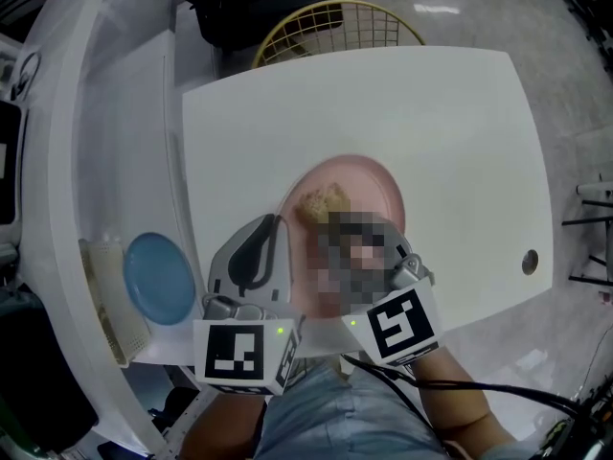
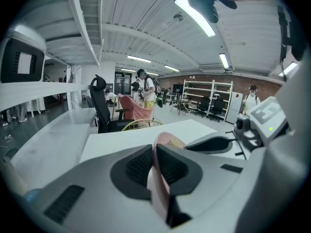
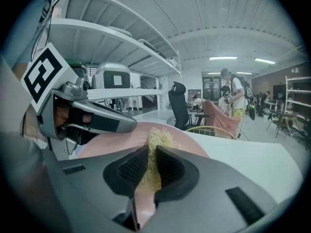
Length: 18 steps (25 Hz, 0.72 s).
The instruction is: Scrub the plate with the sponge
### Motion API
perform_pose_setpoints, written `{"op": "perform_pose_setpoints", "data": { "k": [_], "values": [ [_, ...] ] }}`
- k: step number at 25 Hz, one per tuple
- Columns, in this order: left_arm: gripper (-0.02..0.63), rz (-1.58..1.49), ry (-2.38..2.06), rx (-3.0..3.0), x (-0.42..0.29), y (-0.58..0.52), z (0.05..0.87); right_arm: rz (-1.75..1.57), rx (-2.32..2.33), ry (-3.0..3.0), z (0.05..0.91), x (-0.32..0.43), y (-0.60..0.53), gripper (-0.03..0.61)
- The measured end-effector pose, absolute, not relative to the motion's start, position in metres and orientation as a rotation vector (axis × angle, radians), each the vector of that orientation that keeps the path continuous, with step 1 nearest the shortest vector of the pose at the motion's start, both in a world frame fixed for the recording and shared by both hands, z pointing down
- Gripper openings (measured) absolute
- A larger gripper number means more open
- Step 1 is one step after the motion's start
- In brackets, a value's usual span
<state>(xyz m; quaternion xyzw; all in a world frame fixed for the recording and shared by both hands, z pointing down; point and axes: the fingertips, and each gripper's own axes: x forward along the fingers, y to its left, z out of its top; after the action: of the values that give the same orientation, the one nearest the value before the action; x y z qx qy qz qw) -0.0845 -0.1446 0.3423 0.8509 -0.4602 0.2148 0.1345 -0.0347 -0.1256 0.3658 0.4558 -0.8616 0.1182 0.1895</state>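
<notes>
Left tool [image 2: 153, 154]: clenched on the near-left rim of the pink plate [image 1: 374, 188]; the rim passes edge-on between its two pads.
Right tool [image 3: 151, 154]: clenched on the sponge [image 3: 156, 141], a yellowish fibrous pad that stands out beyond the jaws.
Place of the plate: on the white bench [image 1: 431, 123], near its front edge, between the two tools. Whether the held side is lifted from the bench, I cannot tell.
Place of the sponge: touching the inner face of the plate, on its left part, toward the far side.
Step in hand: by my judgement the scrubbing itself, because both grips are already made.
How to do it well: hold the left grip firm, so that the plate does not slide or turn. Lay the sponge flat and work in small overlapping circles from the middle to the rim. Only the fibres should meet the plate, not the hard jaw tips.
Pressure: moderate, since the sponge is held by a narrow strip and could slip out.
Risk: a stroke pulled toward the front edge may drag the plate off the bench.
Writing: no brand or label is readable on plate, sponge or bench. The marker cubes [image 1: 235, 353] carry only black-and-white square patterns, no words.
</notes>
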Motion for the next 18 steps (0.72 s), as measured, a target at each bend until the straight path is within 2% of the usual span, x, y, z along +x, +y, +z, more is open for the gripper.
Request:
{"op": "perform_pose_setpoints", "data": {
  "k": [18],
  "values": [
    [0.026, 0.64, -1.338, 2.44, -0.081, -0.146, 0.349, 0.31, 1.003, -2.549, 0.372, -0.06, -0.076, 0.055]
  ]
}}
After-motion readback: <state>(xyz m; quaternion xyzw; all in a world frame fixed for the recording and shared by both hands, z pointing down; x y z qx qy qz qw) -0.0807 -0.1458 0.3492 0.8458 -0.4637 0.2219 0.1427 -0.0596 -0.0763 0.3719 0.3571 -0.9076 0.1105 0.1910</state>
